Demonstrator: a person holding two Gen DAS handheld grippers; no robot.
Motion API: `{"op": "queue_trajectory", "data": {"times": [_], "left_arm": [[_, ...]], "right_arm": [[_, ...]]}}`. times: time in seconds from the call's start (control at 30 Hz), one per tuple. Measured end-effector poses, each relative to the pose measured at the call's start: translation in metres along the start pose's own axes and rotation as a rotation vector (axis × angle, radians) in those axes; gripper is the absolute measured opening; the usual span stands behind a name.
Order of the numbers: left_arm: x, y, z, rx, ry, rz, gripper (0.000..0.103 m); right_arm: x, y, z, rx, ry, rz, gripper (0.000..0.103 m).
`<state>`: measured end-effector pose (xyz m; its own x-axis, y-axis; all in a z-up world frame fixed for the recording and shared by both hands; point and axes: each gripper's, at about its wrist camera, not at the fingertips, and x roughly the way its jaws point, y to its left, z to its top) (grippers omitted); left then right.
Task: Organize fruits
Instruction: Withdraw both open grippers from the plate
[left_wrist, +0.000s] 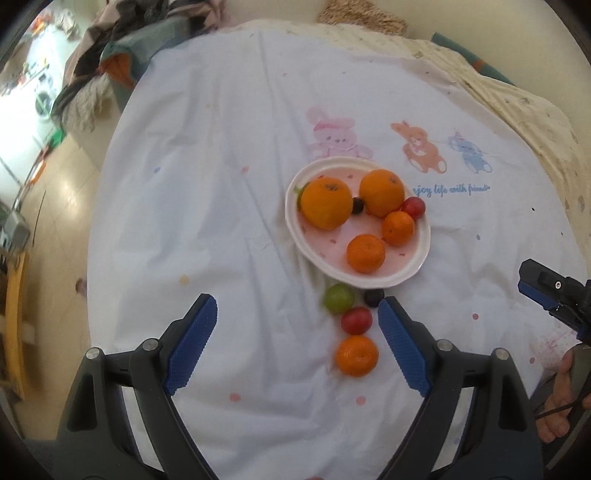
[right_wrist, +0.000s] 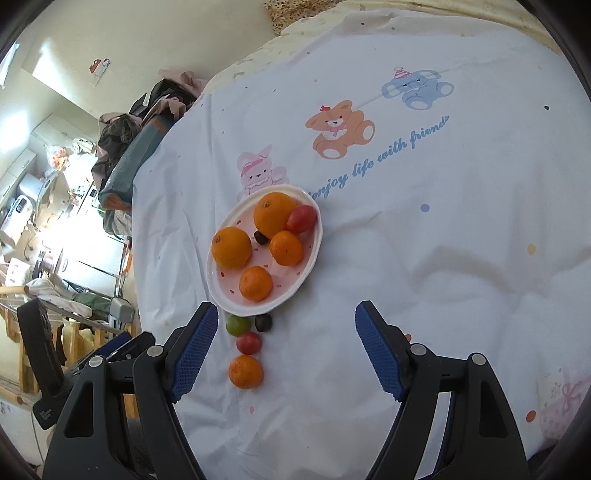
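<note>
A white oval plate (left_wrist: 421, 254) (right_wrist: 221, 291) sits mid-table holding two large oranges (left_wrist: 325, 203), two small mandarins (left_wrist: 365, 254), a red fruit (left_wrist: 413, 207) and a dark grape (left_wrist: 357, 205). Just before the plate lie a green fruit (left_wrist: 338, 297) (right_wrist: 237, 325), a dark grape (left_wrist: 373, 297) (right_wrist: 263, 322), a red fruit (left_wrist: 356, 320) (right_wrist: 248, 342) and a mandarin (left_wrist: 357, 355) (right_wrist: 245, 371) in a line. My left gripper (left_wrist: 297, 314) is open and empty, the loose fruits near its right finger. My right gripper (right_wrist: 286, 321) is open and empty, the loose fruits near its left finger.
A white tablecloth (left_wrist: 221, 206) with printed bears and rabbit covers the round table. A pile of clothes and bags (left_wrist: 110, 66) lies at the far left edge. The right gripper (left_wrist: 554, 299) and a hand show at the right edge of the left wrist view.
</note>
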<state>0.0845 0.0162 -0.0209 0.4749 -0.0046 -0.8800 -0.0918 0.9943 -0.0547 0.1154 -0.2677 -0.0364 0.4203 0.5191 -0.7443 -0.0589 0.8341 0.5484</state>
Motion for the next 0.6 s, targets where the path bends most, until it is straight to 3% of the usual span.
{"op": "queue_trajectory", "data": {"times": [0.17, 0.3, 0.6], "left_arm": [[0.008, 0.001, -0.002, -0.014, 0.005, -0.012, 0.087], [0.023, -0.005, -0.011, 0.016, 0.053, -0.005, 0.086], [0.079, -0.046, -0.043, 0.129, 0.277, -0.094, 0.078]], "right_arm": [[0.006, -0.001, 0.001, 0.008, 0.006, -0.012, 0.079], [0.01, -0.002, 0.001, 0.021, 0.026, -0.021, 0.079], [0.008, -0.015, 0.004, 0.089, 0.034, -0.01, 0.08]]}}
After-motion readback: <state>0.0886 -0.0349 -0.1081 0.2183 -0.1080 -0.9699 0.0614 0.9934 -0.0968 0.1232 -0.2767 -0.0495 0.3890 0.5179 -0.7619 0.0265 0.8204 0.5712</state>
